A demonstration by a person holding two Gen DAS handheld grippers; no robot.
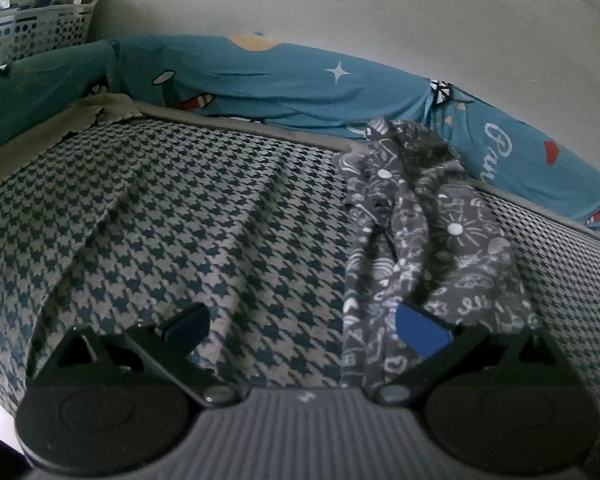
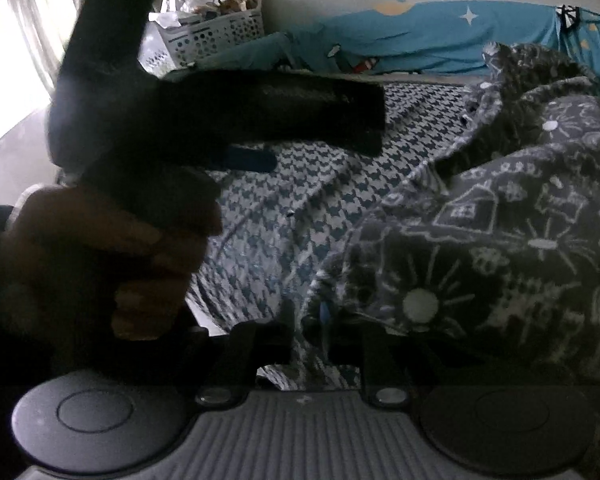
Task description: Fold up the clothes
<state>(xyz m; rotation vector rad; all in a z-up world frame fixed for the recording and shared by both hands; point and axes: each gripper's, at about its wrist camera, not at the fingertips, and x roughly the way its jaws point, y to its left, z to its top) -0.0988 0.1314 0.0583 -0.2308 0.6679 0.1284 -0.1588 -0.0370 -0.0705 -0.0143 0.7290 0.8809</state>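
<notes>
step in hand: gathering the garment for a fold, judged from the grip and the lie of the cloth. the dark grey garment with white doodle print (image 1: 428,240) lies crumpled in a long bunch on the blue-and-white houndstooth bedcover (image 1: 200,220), toward the far right edge of the bed, not yet flattened.

the right gripper (image 2: 312,320) has its jaws drawn narrow and pinches a near edge of the garment (image 2: 480,240); the cloth drapes up over its right side. the left gripper (image 1: 300,324) stands wide, holding nothing; its right blue pad (image 1: 418,326) sits on the garment's near hem, its left pad over bare bedcover.

next move, as judged: the left gripper needs to close on that hem, then both should draw the cloth taut and spread it flat before any fold.

surroundings: a teal printed sheet with stars and rockets (image 1: 300,80) banks along the wall; a white perforated plastic basket (image 1: 36,32) stands at the far left corner. in the right wrist view the left gripper and the person's hand (image 2: 112,264) block much of the left field. bedcover creases may snag the spread.
</notes>
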